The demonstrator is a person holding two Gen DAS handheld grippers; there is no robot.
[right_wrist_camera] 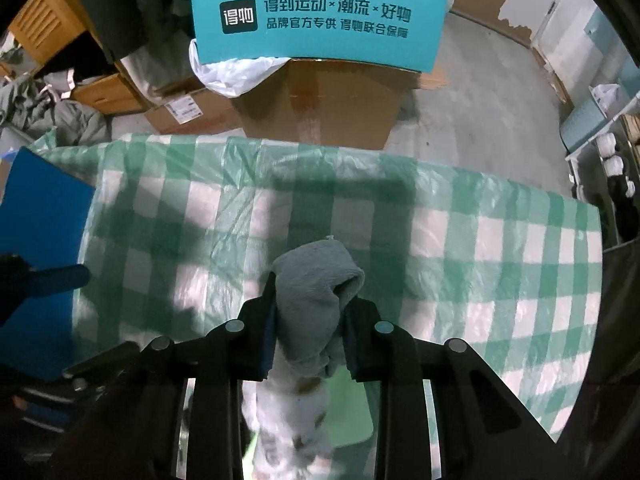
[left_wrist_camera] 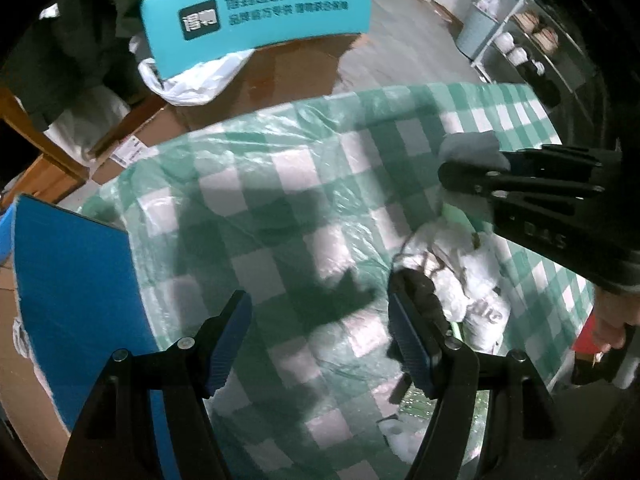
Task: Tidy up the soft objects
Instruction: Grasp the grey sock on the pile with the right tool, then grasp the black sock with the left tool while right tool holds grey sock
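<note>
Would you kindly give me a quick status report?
Right gripper shut on grey cloth. Left gripper open over checked tablecloth. White soft pile beside its right finger.

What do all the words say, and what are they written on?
"得物", in a dark square on the teal box.
"得到运动×潮流×好物", top line on the teal box.
"品牌官方专供 得物联合保障", line below it; in the left wrist view it all shows mirrored.
"DAS", raised letters on the right gripper.
White label on a cardboard box: too small to read.
Letters on the white bag: too blurred to read.
</note>
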